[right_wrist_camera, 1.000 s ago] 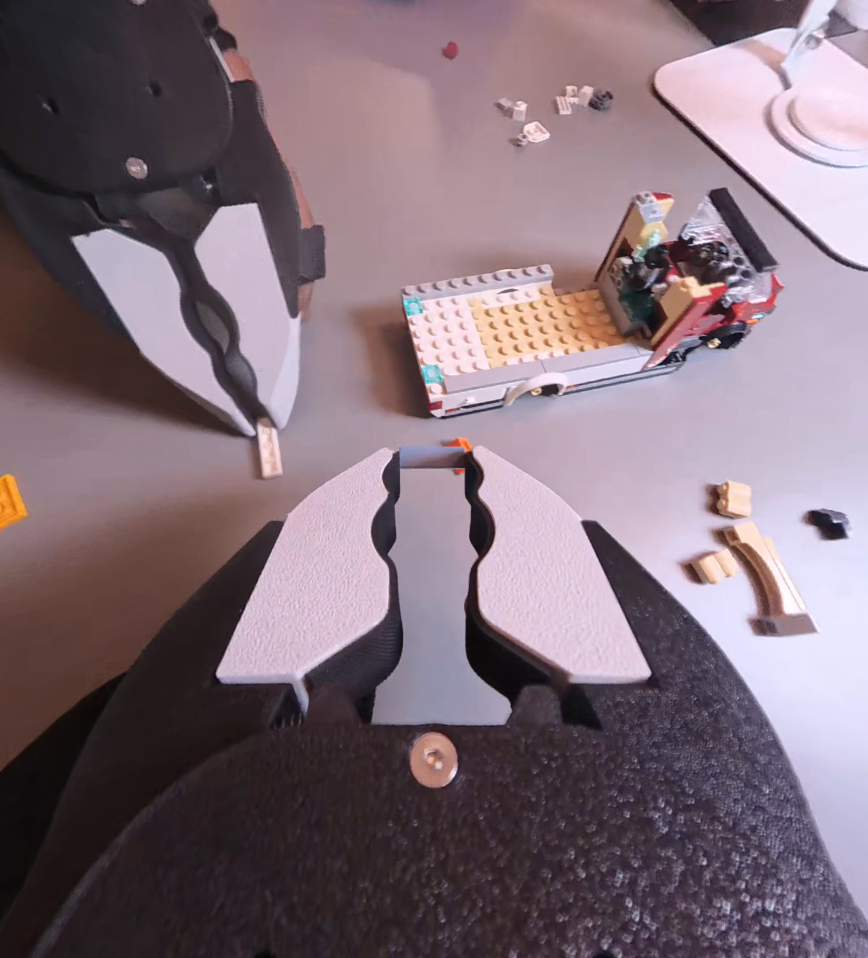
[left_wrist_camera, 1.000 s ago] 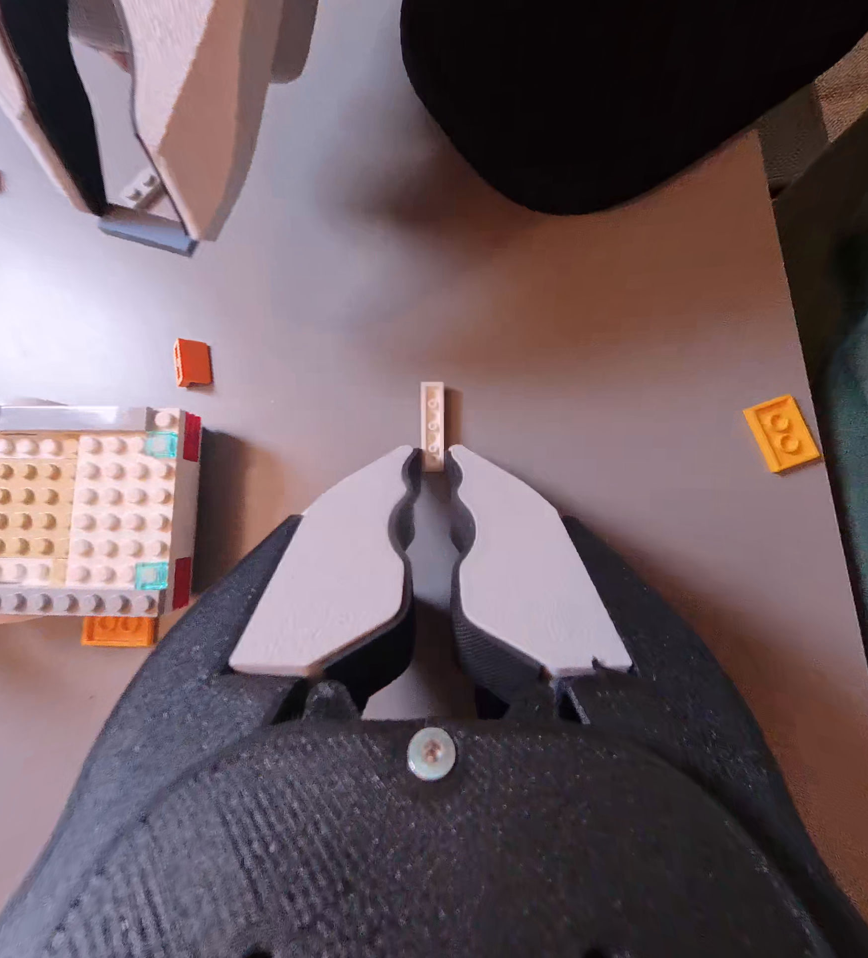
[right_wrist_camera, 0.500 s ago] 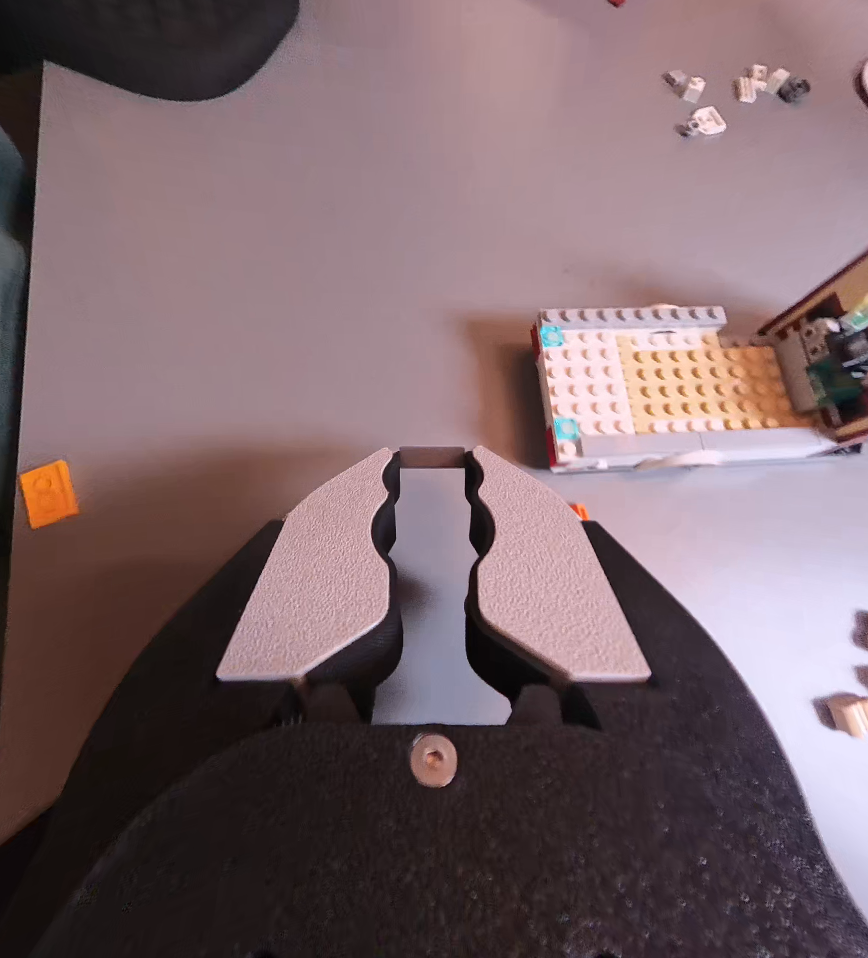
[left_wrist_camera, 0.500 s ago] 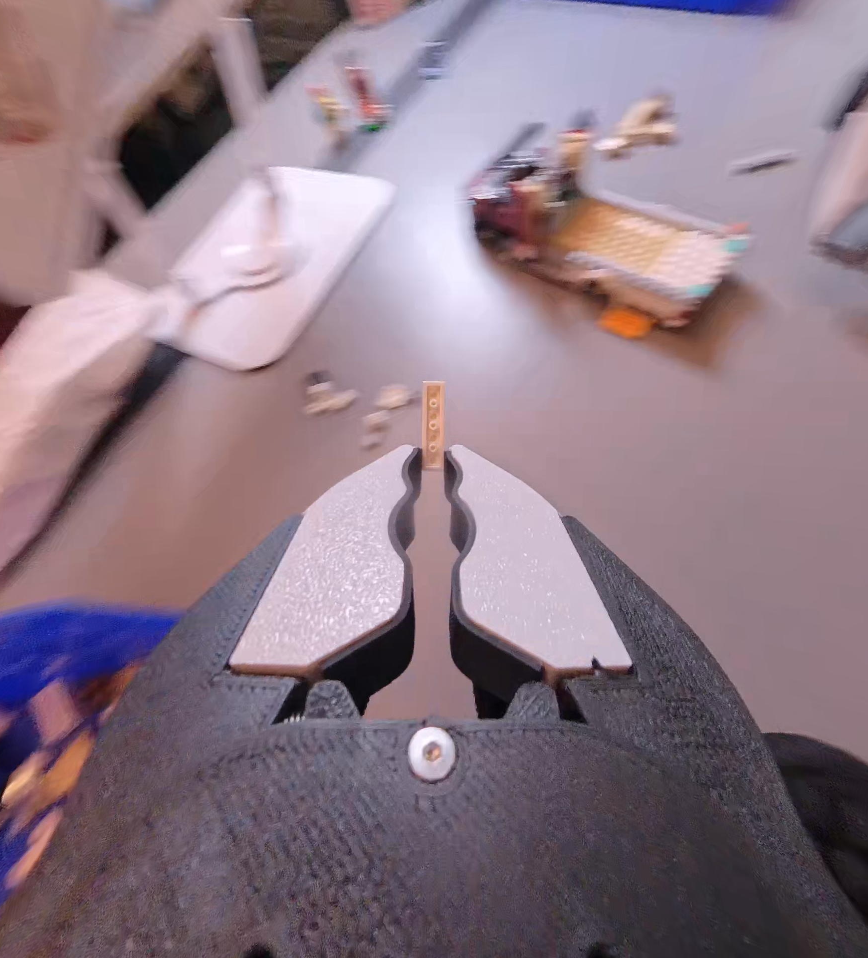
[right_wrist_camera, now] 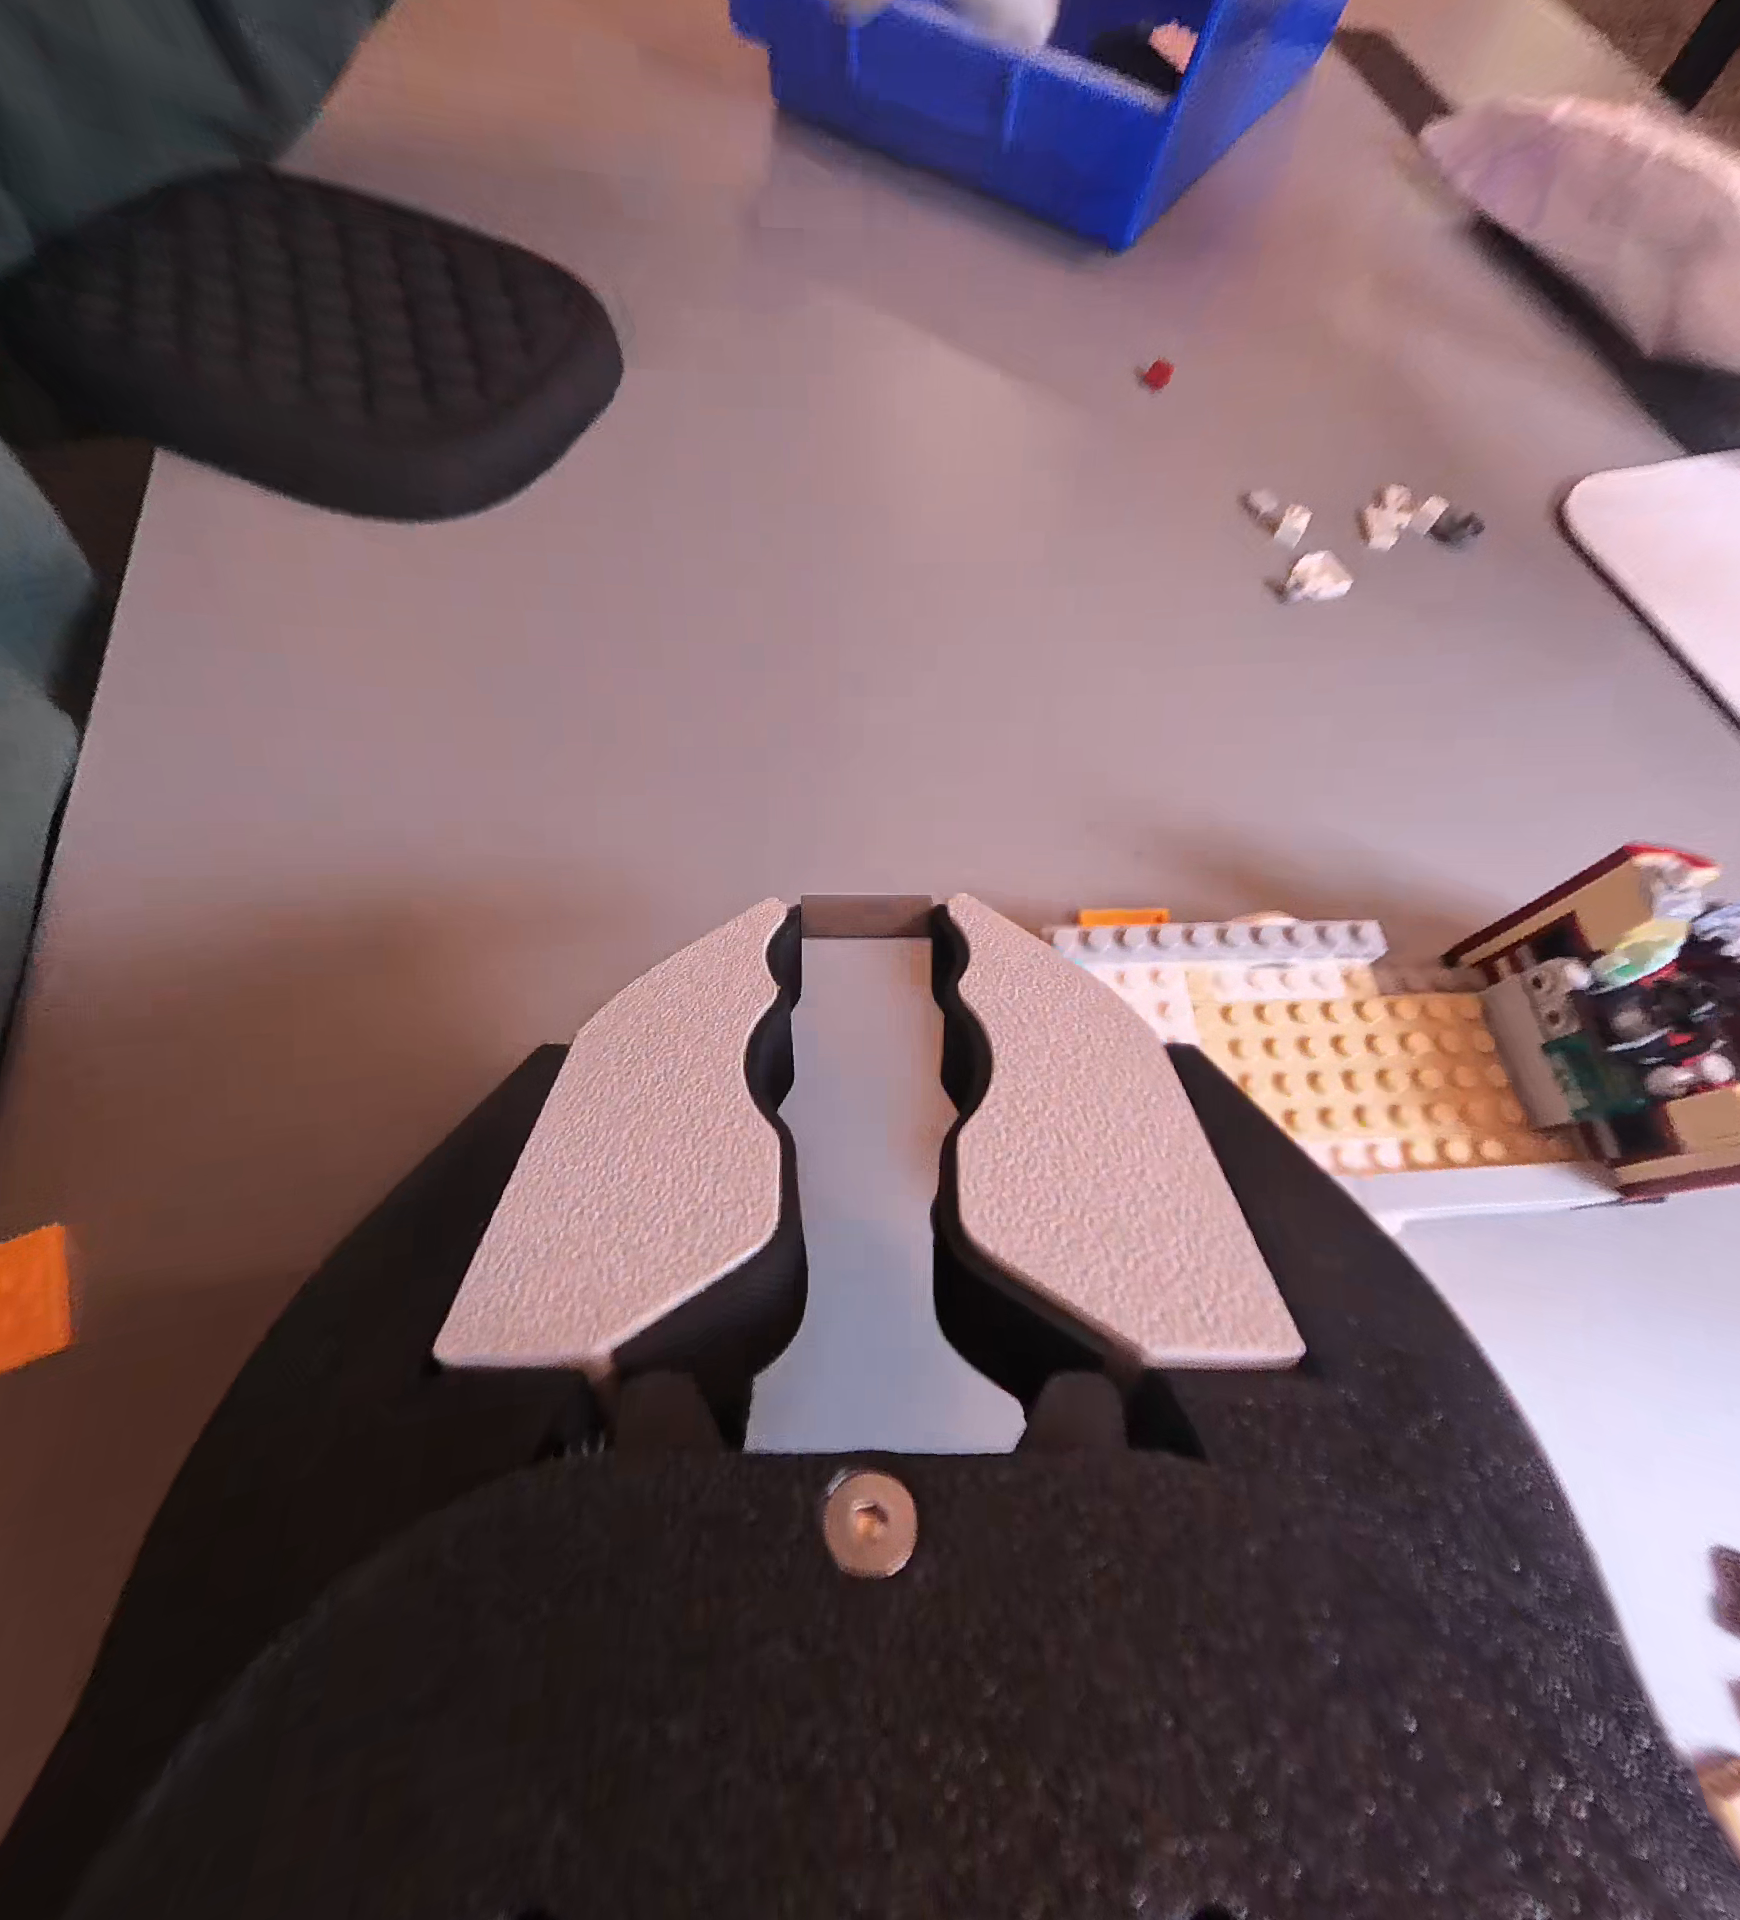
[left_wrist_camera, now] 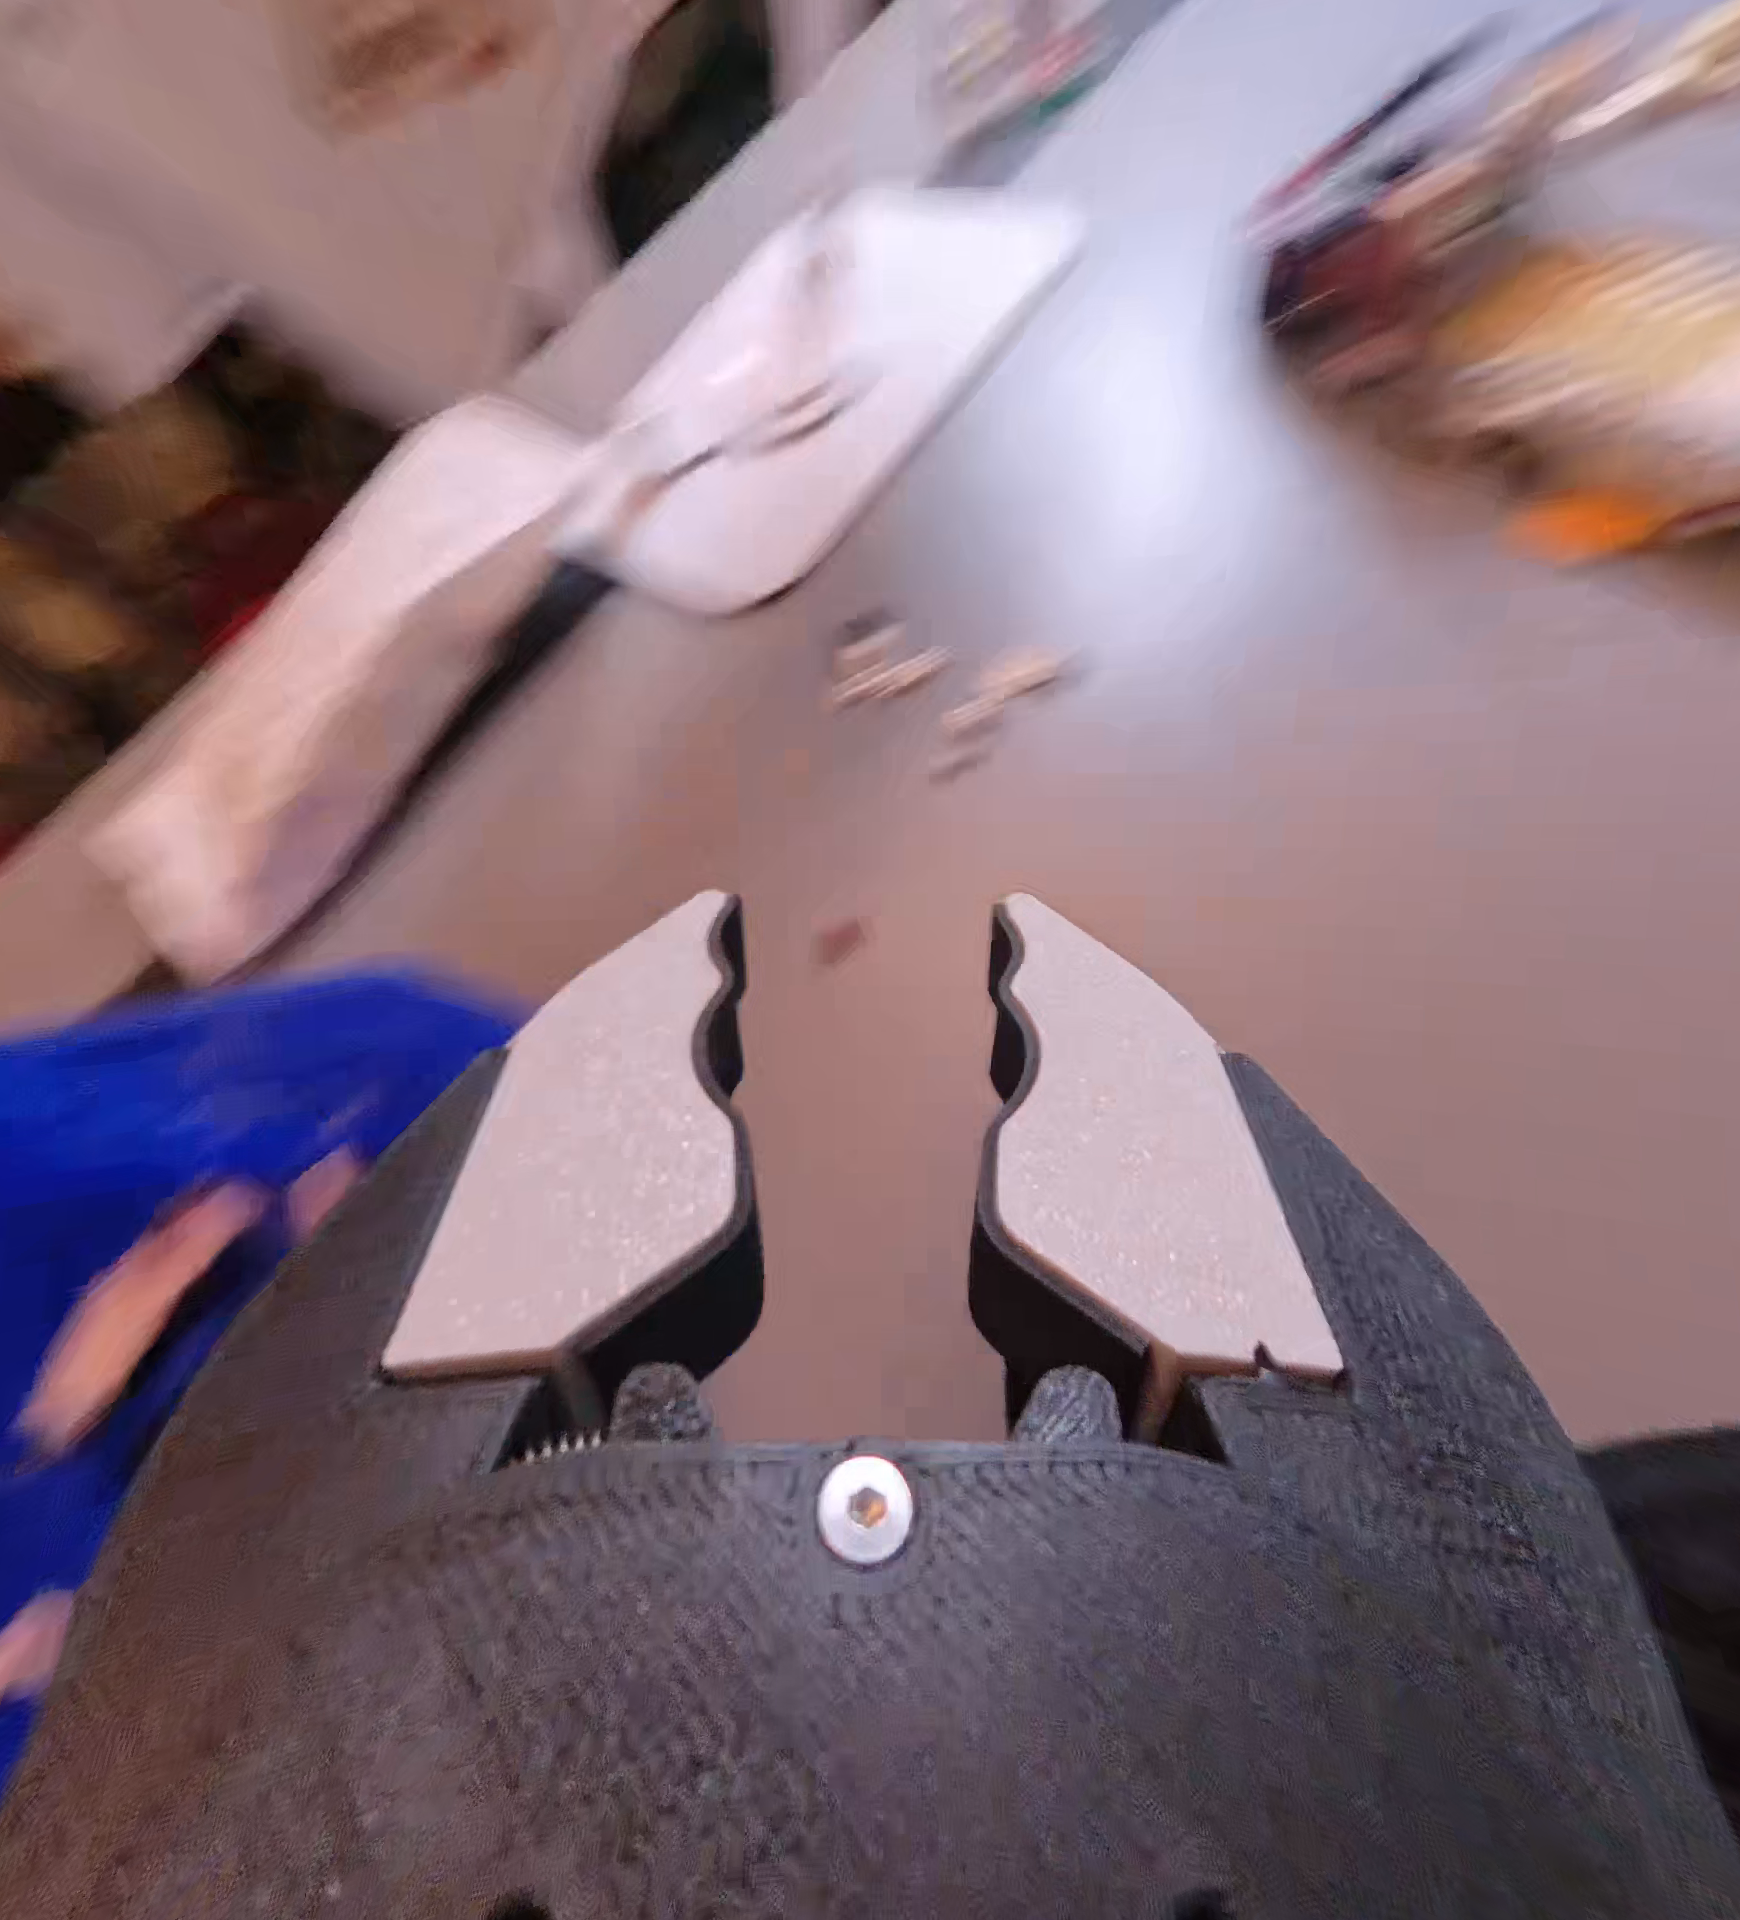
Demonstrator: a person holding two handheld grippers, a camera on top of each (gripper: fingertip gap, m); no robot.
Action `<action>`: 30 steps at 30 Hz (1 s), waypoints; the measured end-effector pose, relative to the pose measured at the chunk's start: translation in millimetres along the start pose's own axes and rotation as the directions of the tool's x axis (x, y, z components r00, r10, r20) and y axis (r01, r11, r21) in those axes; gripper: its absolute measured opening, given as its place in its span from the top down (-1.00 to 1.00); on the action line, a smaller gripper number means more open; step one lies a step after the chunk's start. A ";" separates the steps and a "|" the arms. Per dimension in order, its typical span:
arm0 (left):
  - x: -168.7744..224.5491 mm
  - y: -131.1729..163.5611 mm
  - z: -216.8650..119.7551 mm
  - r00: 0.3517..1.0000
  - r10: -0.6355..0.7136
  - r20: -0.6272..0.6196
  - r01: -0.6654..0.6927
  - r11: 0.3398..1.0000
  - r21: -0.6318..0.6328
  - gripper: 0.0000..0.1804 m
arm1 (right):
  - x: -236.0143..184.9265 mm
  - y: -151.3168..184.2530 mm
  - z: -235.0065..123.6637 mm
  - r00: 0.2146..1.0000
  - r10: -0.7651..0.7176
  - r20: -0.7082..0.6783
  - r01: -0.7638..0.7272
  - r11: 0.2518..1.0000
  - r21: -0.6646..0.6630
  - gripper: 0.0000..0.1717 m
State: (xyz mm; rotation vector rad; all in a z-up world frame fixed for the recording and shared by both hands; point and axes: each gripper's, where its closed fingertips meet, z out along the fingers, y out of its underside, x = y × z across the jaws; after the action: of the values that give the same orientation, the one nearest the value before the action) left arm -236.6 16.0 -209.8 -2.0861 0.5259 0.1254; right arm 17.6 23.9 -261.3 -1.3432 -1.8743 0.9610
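Grey plate — one, clamped in the right gripper; left gripper gapes empty; one blue bin.

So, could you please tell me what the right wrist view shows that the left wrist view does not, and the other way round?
Only the right wrist view shows the right gripper clamped on a flat grey piece, an orange tile at the table's near-left edge and a black mesh chair seat.

Only the left wrist view shows the left gripper, open and empty.

Both show the grey table, the blue bin, the studded brick vehicle, the scattered pale bricks and the white pad.
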 end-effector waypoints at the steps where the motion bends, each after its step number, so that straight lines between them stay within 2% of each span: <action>1: 51.7 -23.1 4.2 0.973 -0.002 -0.230 0.025 0.995 0.100 0.58 | 1.3 -6.4 0.4 1.000 -0.013 -0.015 0.013 1.000 0.026 0.72; 2: 95.8 -43.3 3.4 0.908 -0.016 -0.419 0.096 0.981 0.170 0.66 | 1.3 -12.9 1.1 0.999 -0.032 -0.028 0.033 0.998 0.051 0.72; 3: 130.3 -59.2 1.9 0.819 -0.058 -0.571 0.200 0.962 0.188 0.74 | 0.4 -19.6 2.0 0.997 -0.057 -0.044 0.060 0.995 0.075 0.72; 4: 156.7 -69.6 2.0 0.717 -0.115 -0.687 0.297 0.943 0.153 0.75 | -1.2 -26.1 3.1 0.995 -0.086 -0.059 0.091 0.991 0.097 0.72; 6: 186.8 -76.8 12.8 0.566 -0.237 -0.789 0.423 0.905 0.032 0.75 | -6.1 -36.3 5.9 0.987 -0.141 -0.081 0.150 0.981 0.126 0.72; 9: 208.5 -80.8 21.6 0.351 -0.382 -0.855 0.534 0.832 -0.152 0.75 | -10.5 -45.2 10.0 0.970 -0.211 -0.124 0.228 0.964 0.139 0.72; 10: 212.7 -80.1 24.1 0.327 -0.401 -0.856 0.534 0.825 -0.183 0.75 | -10.4 -46.4 11.1 0.963 -0.230 -0.142 0.249 0.959 0.134 0.72; 12: 219.4 -78.3 29.0 0.343 -0.396 -0.851 0.517 0.837 -0.181 0.79 | -12.1 -48.4 12.4 0.954 -0.257 -0.154 0.278 0.951 0.133 0.72; 14: 220.3 -82.0 29.8 0.344 -0.390 -0.854 0.531 0.831 -0.166 0.96 | -13.1 -49.5 13.4 0.953 -0.262 -0.150 0.282 0.950 0.133 0.73; 15: 219.0 -80.8 30.1 0.367 -0.365 -0.855 0.510 0.848 -0.143 0.96 | -12.1 -51.0 12.3 0.954 -0.258 -0.153 0.280 0.950 0.141 0.74; 16: 213.2 -78.2 32.0 0.419 -0.343 -0.840 0.482 0.869 -0.114 0.96 | -8.7 -51.9 10.1 0.954 -0.252 -0.163 0.275 0.951 0.144 0.69; 17: 199.4 -76.7 33.4 0.504 -0.310 -0.806 0.450 0.891 -0.062 0.96 | -2.6 -51.4 6.4 0.954 -0.243 -0.176 0.268 0.954 0.135 0.61; 18: 174.5 -74.2 35.2 0.636 -0.256 -0.728 0.387 0.922 0.014 0.96 | 6.1 -47.9 1.7 0.956 -0.226 -0.188 0.249 0.963 0.108 0.55; 19: 135.7 -69.8 37.3 0.804 -0.185 -0.565 0.286 0.954 0.095 0.96 | 16.2 -40.8 -3.6 0.961 -0.196 -0.193 0.213 0.975 0.069 0.50; 20: 87.8 -63.2 33.5 0.936 -0.102 -0.337 0.156 0.978 0.138 0.96 | 24.9 -30.7 -9.0 0.970 -0.161 -0.184 0.168 0.985 0.026 0.51; 21: 37.6 -53.0 22.9 0.995 -0.028 -0.094 0.038 0.993 0.111 0.96 | 31.4 -18.9 -13.7 0.978 -0.123 -0.169 0.122 0.992 -0.016 0.51; 22: -9.1 -35.2 8.2 0.993 0.038 0.110 -0.038 0.999 0.006 0.96 | 37.9 -7.8 -17.9 0.982 -0.088 -0.168 0.081 0.995 -0.051 0.51; 23: -52.3 -12.0 -8.5 0.960 0.080 0.268 -0.047 0.991 -0.127 0.96 | 43.6 1.3 -21.1 0.982 -0.066 -0.179 0.053 0.996 -0.074 0.51; 24: -87.9 13.5 -24.2 0.922 0.092 0.375 0.001 0.971 -0.240 0.96 | 47.3 9.9 -22.8 0.981 -0.053 -0.186 0.035 0.995 -0.096 0.51; 25: -110.2 41.1 -34.5 0.907 0.063 0.417 0.085 0.941 -0.327 0.95 | 49.4 18.2 -22.9 0.981 -0.044 -0.187 0.021 0.992 -0.123 0.51; 27: -126.2 83.5 -37.9 0.909 -0.041 0.415 0.228 0.882 -0.413 0.52 | 51.2 29.7 -18.9 0.980 -0.048 -0.191 0.017 0.987 -0.161 0.51; 29: -139.7 93.6 -40.7 0.875 -0.019 0.483 0.247 0.877 -0.413 0.36 | 51.8 38.4 -11.5 0.978 -0.076 -0.192 0.035 0.977 -0.210 0.50; 30: -140.5 85.6 -40.9 0.862 0.019 0.507 0.213 0.894 -0.394 0.28 | 52.2 41.5 -7.7 0.976 -0.100 -0.196 0.052 0.971 -0.235 0.50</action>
State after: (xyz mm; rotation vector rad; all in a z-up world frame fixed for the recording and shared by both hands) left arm -403.7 -12.6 -213.8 -2.3867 0.0633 0.7699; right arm 29.9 84.3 -288.1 -1.4317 -1.9029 0.5551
